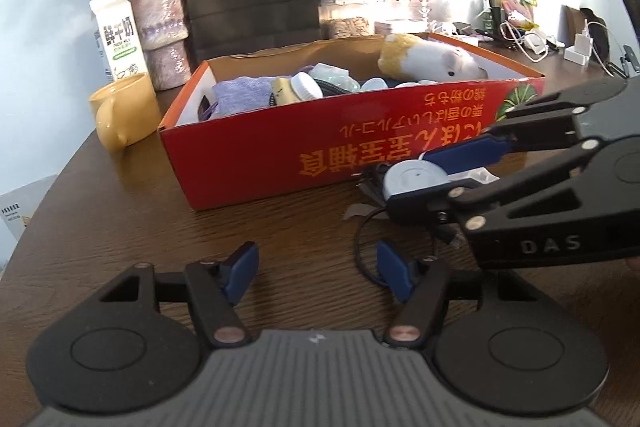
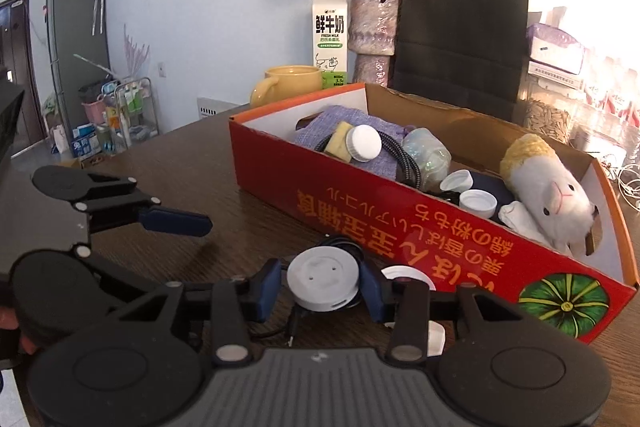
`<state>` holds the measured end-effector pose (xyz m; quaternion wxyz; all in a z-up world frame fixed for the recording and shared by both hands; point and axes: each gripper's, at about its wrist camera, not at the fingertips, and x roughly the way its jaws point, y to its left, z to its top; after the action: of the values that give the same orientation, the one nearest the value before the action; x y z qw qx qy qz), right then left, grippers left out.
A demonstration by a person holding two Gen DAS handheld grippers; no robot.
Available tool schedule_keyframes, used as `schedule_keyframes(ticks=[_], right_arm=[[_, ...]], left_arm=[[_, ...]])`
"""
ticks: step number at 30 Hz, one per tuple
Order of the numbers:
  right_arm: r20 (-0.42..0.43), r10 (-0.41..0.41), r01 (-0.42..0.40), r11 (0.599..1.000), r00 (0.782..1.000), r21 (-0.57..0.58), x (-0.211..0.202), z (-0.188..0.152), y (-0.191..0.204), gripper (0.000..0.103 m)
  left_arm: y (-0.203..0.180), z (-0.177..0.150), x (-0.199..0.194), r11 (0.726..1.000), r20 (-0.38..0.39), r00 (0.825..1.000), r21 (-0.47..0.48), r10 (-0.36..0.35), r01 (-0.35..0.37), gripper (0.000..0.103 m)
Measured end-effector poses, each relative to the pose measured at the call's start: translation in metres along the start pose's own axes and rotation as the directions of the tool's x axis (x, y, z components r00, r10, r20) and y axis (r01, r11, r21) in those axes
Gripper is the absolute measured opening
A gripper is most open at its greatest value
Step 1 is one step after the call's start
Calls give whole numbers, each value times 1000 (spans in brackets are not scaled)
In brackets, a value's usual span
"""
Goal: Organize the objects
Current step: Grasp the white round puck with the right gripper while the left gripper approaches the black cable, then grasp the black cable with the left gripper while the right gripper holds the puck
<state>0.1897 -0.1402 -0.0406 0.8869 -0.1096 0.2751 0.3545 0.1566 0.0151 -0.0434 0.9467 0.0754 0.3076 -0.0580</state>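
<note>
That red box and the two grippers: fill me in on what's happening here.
A person is tidying a wooden table with two handheld grippers. The right gripper is clamped on a round white charger with a black cable, just in front of the red box, which already holds a plush sheep, caps and a pouch. The left gripper is open and holds nothing.

Beyond my tongs, past the box, stand a yellow mug (image 2: 294, 83), a milk carton (image 2: 329, 37), a vase of dried roses (image 2: 372, 23) and a black paper bag (image 2: 460, 27).
</note>
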Motion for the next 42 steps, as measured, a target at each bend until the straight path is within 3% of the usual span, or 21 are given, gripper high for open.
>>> schedule_keyframes(ticks=[5, 8, 9, 11, 23, 30, 36, 42], right_arm=[[34, -6, 6, 1000, 999, 9, -6, -1, -1, 38], [56, -5, 3, 1000, 998, 30, -11, -2, -4, 38], [60, -3, 1, 999, 998, 37, -13, -2, -5, 38], [70, 0, -4, 999, 998, 51, -16, -3, -8, 38], [185, -40, 14, 990, 982, 138, -43, -9, -25, 38], [194, -54, 21, 985, 980, 170, -52, -17, -33, 38], [209, -57, 18, 983, 976, 185, -59, -21, -37, 38], [246, -55, 4, 979, 968, 202, -69, -16, -40, 38]], left_arm=[[4, 1, 2, 999, -4, 999, -22, -49, 49, 56], [3, 0, 1, 998, 2, 998, -16, -68, 68, 32], [1, 0, 0, 998, 5, 998, -8, -66, 67, 16], [-4, 0, -1, 998, 7, 998, 17, -67, 67, 6], [-16, -2, -4, 996, 11, 1000, 82, -25, 24, 2], [-19, -3, -7, 998, 16, 1000, 64, -15, 14, 1], [-21, 6, -26, 999, 100, 995, 54, -7, 1, 1], [-21, 24, -53, 999, 211, 978, 48, 0, -10, 1]])
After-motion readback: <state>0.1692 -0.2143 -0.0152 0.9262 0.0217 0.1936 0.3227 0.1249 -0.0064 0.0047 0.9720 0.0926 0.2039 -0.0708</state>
